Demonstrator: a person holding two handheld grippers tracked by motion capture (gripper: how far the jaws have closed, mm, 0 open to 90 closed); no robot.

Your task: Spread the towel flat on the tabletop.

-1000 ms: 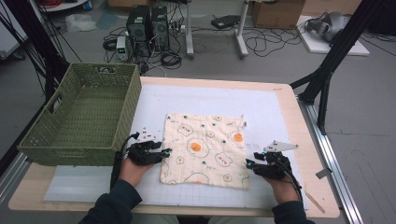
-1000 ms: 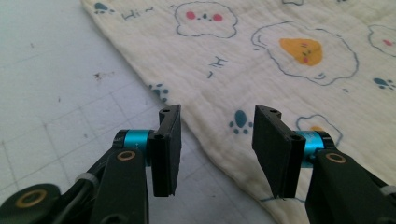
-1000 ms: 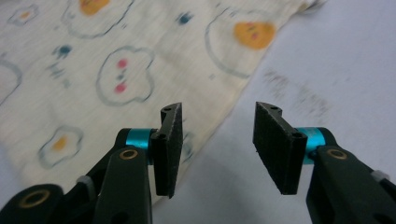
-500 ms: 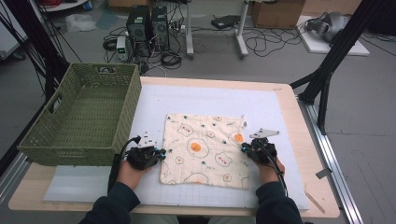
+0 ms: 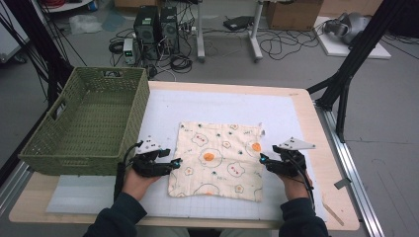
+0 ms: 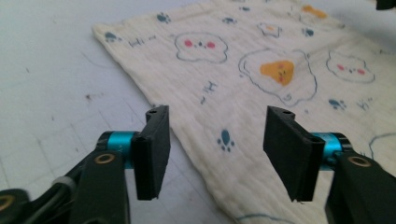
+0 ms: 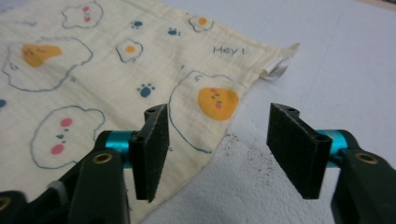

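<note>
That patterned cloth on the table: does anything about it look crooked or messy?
The cloth lies flat but slightly askew to the white mat's grid, its near edge slanting. Dark specks dot the mat beside the cloth's edge. Nothing looks torn or spilled.

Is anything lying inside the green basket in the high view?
No, the green basket shows only its bare woven floor and walls.

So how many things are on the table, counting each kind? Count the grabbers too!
Cloths: 1, the cream cloth with egg and paw prints, lying flat.
Baskets: 1, the green basket at the table's left.
Grippers: 2, the left gripper and the right gripper, both with jaws just opened and nothing between them, one at each side edge of the cloth.
Total: 4
</note>
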